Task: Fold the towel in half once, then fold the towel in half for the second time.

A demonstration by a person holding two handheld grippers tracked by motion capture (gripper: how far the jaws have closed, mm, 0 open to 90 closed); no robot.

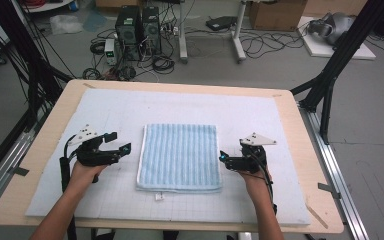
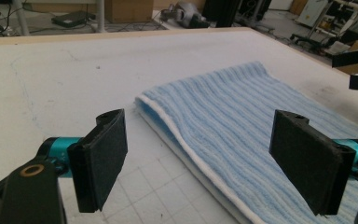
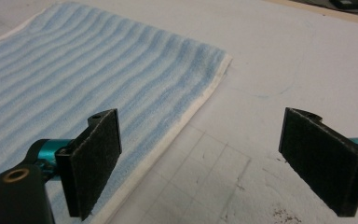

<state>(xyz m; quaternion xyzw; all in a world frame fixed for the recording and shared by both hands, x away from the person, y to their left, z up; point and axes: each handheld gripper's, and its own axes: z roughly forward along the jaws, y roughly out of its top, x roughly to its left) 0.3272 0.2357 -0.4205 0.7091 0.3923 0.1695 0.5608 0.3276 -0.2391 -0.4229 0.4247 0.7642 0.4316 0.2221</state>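
Note:
A light blue striped towel (image 1: 180, 156) lies folded flat in the middle of the white mat, with a white hem and a small tag at its near edge. My left gripper (image 1: 117, 142) hovers just left of the towel's left edge, jaws open and empty. In the left gripper view the towel (image 2: 242, 121) runs between and beyond the spread pads (image 2: 100, 156). My right gripper (image 1: 223, 159) sits just right of the towel's right edge, open and empty. In the right gripper view the towel's (image 3: 74, 79) hemmed edge passes by the left pad (image 3: 95, 161).
The white gridded mat (image 1: 105, 107) covers a wooden table (image 1: 305, 150). Black frame legs (image 1: 330, 80) stand at the table's right and left. Computer towers (image 1: 137, 30), cables and boxes sit on the floor beyond the far edge.

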